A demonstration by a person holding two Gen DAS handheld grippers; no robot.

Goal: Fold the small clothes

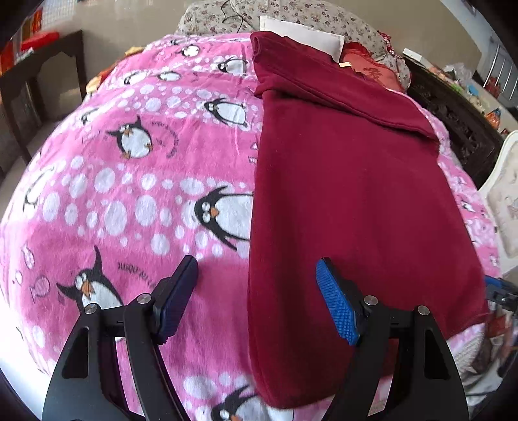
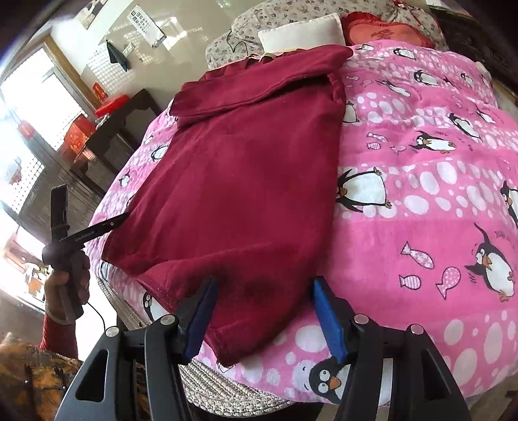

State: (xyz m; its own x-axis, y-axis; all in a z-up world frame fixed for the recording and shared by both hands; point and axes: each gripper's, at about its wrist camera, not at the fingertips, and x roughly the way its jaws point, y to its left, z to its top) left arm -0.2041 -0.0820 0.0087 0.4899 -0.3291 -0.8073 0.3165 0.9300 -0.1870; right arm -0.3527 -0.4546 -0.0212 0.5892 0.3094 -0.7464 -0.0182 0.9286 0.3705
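A dark red fleece garment [image 1: 349, 181] lies flat on a pink penguin blanket [image 1: 136, 181], folded lengthwise, with a sleeve laid across its far end. My left gripper [image 1: 255, 272] stands open above the garment's left fold edge, one blue pad over the blanket and one over the cloth. My right gripper [image 2: 265, 281] is open too. The garment's [image 2: 239, 168] near hem corner lies between its fingers and nothing is pinched. In the right wrist view a hand holds the left gripper [image 2: 64, 226] at the bed's left side. The right gripper's tip [image 1: 500, 288] shows at the left wrist view's right edge.
A white pillow [image 2: 301, 32], a red cushion [image 2: 382, 30] and floral bedding [image 2: 259, 19] lie at the far end of the bed. A dark wooden table [image 2: 123, 113] with red boxes stands to the left. A dark carved cabinet [image 1: 453, 110] flanks the right side.
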